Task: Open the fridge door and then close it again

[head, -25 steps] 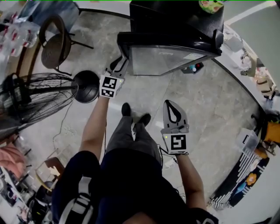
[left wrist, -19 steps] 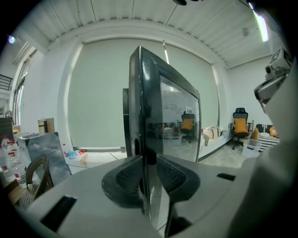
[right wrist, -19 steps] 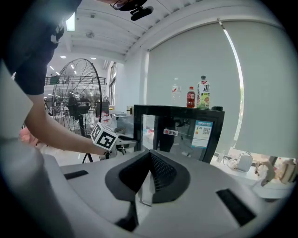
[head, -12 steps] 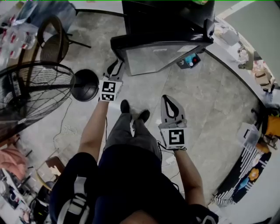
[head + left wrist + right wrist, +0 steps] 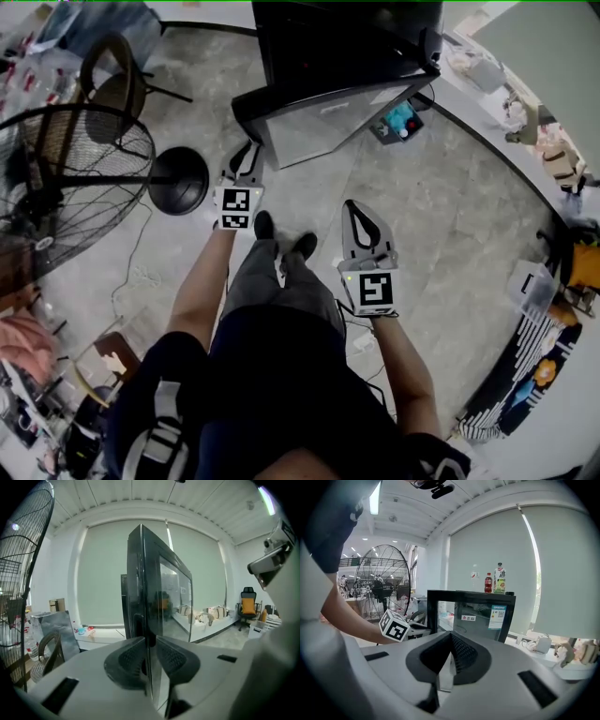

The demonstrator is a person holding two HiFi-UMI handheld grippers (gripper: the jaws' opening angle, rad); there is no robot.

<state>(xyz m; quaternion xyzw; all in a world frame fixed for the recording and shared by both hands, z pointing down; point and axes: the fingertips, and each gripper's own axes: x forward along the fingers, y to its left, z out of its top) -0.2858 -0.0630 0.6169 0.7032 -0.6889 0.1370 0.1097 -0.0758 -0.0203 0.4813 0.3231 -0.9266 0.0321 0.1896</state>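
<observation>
A black fridge stands ahead of me with its glass door swung out at an angle. My left gripper is on the door's free edge. In the left gripper view that edge stands upright between the pads, and the left gripper has just been closing on it. The pads sit against both sides. My right gripper hangs lower and to the right, shut and empty. In the right gripper view the right gripper points at the glass door, well short of it.
A big floor fan with a round black base stands at my left, and a chair is behind it. A blue item lies on the floor by the fridge. A cluttered low ledge runs along the right. Bottles stand on the fridge.
The door's free edge has swung out toward me, with my left gripper on it. The door now stands at a wider angle to the fridge. My right gripper drifted slightly back.
</observation>
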